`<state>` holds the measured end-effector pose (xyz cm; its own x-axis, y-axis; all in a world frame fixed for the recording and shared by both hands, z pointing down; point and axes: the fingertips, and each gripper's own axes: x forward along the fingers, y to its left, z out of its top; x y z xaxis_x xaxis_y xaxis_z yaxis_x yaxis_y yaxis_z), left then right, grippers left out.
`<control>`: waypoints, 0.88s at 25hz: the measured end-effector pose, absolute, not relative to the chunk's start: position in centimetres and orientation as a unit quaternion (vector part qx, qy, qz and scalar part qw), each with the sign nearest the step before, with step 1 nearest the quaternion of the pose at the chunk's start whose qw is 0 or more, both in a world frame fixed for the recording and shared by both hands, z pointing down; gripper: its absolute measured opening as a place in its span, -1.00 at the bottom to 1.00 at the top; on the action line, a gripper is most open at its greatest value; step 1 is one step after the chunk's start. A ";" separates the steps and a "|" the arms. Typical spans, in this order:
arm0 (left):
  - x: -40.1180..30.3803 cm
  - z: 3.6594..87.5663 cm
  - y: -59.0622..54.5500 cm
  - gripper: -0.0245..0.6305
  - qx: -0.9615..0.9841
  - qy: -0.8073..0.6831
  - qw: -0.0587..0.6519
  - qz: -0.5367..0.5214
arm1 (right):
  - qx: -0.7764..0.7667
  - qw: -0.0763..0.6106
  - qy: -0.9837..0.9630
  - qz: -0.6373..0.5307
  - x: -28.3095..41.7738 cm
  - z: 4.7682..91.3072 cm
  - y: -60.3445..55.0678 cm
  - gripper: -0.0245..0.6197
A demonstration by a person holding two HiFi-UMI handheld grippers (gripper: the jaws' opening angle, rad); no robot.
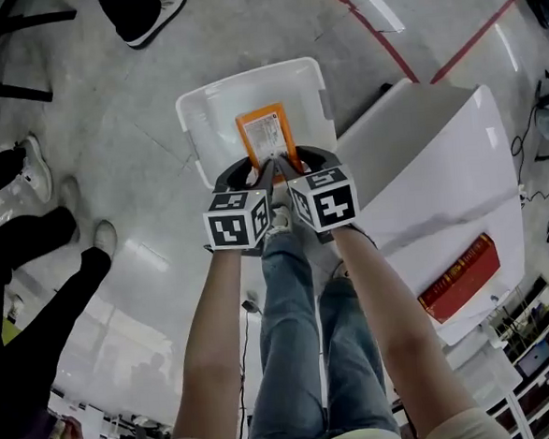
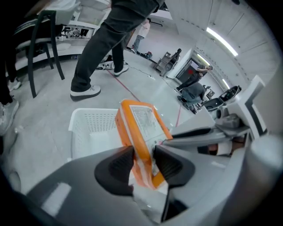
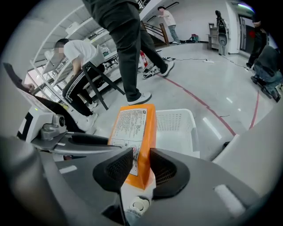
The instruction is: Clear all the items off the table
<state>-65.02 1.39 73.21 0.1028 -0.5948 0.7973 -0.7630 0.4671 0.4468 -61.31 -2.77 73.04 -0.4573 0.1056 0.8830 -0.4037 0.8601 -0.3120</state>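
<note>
light: bright overhead | floor glare | edges: fisheye warp, dark vignette

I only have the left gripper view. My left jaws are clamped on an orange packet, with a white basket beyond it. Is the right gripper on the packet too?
Observer: Yes. In the right gripper view, the right gripper has its jaws closed on the lower end of the orange packet.
Operator: Is the packet actually above the basket?
Observer: In the head view it hangs over the inside of the white basket, which stands on the floor beside the table.
Operator: Is anything on the table?
Observer: One red box lies on it, off to the person's right.
</note>
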 end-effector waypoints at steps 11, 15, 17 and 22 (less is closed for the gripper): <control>-64.9 73.7 1.6 -0.41 0.501 -0.666 0.545 0.088 | 0.093 0.516 -0.815 0.247 -61.0 73.2 -3.0 -0.52; -65.0 73.4 1.6 -0.41 0.500 -0.668 0.544 0.088 | 0.093 0.516 -0.816 0.244 -60.9 72.8 -3.3 -0.54; -64.8 73.2 1.7 -0.41 0.499 -0.668 0.545 0.087 | 0.094 0.516 -0.816 0.242 -60.7 72.6 -3.4 -0.55; -64.6 72.3 1.7 -0.44 0.499 -0.670 0.543 0.086 | 0.096 0.519 -0.816 0.238 -60.4 71.8 -3.6 -0.57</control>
